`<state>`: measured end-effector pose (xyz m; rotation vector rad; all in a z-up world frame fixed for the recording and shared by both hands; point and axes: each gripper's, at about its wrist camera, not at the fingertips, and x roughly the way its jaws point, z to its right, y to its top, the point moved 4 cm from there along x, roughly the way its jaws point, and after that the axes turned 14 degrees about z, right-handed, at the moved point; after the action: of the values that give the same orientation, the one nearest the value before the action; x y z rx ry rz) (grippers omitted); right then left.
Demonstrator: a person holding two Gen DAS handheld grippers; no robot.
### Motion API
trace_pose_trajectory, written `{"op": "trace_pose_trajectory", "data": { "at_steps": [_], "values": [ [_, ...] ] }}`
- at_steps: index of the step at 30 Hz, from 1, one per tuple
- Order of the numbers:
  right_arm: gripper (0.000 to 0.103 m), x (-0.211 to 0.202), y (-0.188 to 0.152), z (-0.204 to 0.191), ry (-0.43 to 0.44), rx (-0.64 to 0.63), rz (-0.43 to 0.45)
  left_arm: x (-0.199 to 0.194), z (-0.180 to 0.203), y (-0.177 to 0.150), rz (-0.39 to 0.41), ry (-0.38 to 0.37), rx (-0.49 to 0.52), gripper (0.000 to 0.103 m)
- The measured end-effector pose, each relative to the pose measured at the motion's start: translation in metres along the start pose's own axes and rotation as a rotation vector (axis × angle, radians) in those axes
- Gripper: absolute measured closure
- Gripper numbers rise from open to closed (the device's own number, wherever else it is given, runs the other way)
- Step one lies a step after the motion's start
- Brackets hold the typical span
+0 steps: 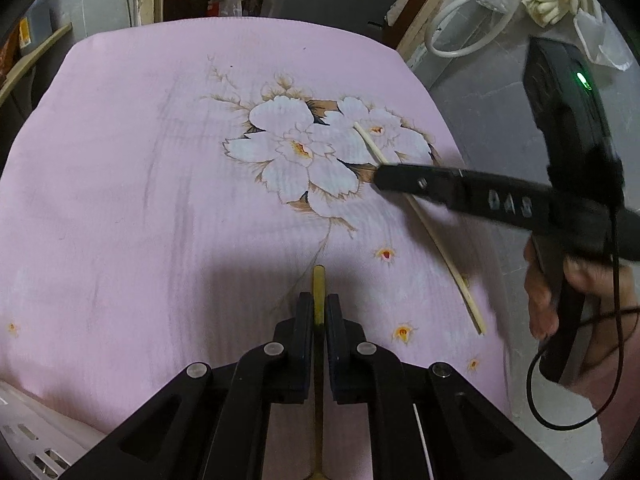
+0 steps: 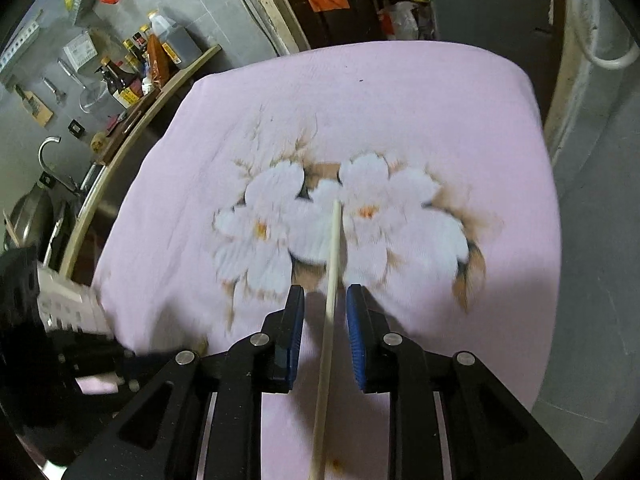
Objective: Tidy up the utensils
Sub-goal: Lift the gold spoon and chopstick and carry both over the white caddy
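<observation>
Pink cloth (image 1: 120,200): we see it covering the table, printed with white flowers (image 1: 288,148) at its middle.
White slotted tray (image 1: 28,436): we note only its corner, at the near left edge of the left wrist view.
Left gripper (image 1: 319,312): we record the jaws nearly together, pinching a yellowish chopstick (image 1: 319,292).
Yellowish chopstick, axis: it runs straight along the fingers, its tip poking a little past them, pointing away over the cloth.
Pale chopstick (image 1: 424,224): we find it right of centre, its long axis diagonal, far end on the flower print, near end toward the cloth's right edge.
Right gripper (image 2: 326,304): we log the jaws apart, straddling the pale chopstick (image 2: 332,276) with a gap on each side; whether it hangs above the stick or touches it, we cannot tell.
Right hand (image 1: 560,300): we see it wrapped round the gripper's handle.
</observation>
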<state>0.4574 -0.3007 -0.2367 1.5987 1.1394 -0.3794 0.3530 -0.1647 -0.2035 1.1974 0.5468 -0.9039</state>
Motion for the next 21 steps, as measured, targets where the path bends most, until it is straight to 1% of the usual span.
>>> {"op": "trace_pose_trajectory", "data": {
  "at_steps": [2,4,5,6,8,10,12,15,18,20,21],
  "values": [
    [0.084,0.006,0.002,0.000,-0.002,0.024,-0.010,0.000,-0.001,0.001,-0.002,-0.001,-0.001,0.095],
    [0.085,0.010,0.004,-0.002,-0.016,0.031,-0.017,0.000,0.001,0.001,-0.007,0.006,0.021,0.095],
    [0.087,0.012,0.004,-0.003,-0.033,0.025,-0.021,0.000,0.003,0.001,-0.011,0.011,0.041,0.096],
    [0.097,0.013,0.003,-0.003,-0.043,0.021,-0.023,0.000,0.004,0.001,-0.014,0.014,0.054,0.096],
    [0.099,0.011,0.003,-0.005,-0.037,0.036,-0.015,-0.001,0.005,0.002,-0.020,0.017,0.058,0.097],
    [0.099,-0.001,0.006,-0.008,-0.037,0.040,0.025,-0.002,0.004,0.006,-0.015,0.010,0.028,0.097],
    [0.099,-0.021,0.012,-0.012,-0.037,0.034,0.088,-0.013,0.005,0.010,0.031,-0.013,-0.006,0.097],
    [0.099,-0.062,0.017,-0.018,-0.029,0.040,0.202,-0.035,0.011,0.017,0.123,-0.048,-0.016,0.097],
    [0.099,-0.100,0.013,-0.023,-0.027,0.065,0.306,-0.066,0.025,0.023,0.233,-0.086,0.010,0.097],
    [0.099,-0.127,0.006,-0.029,-0.042,0.079,0.381,-0.081,0.031,0.024,0.287,-0.094,0.035,0.097],
    [0.099,-0.136,0.008,-0.027,-0.046,0.083,0.401,-0.090,0.034,0.024,0.319,-0.099,0.047,0.097]
  ]
}}
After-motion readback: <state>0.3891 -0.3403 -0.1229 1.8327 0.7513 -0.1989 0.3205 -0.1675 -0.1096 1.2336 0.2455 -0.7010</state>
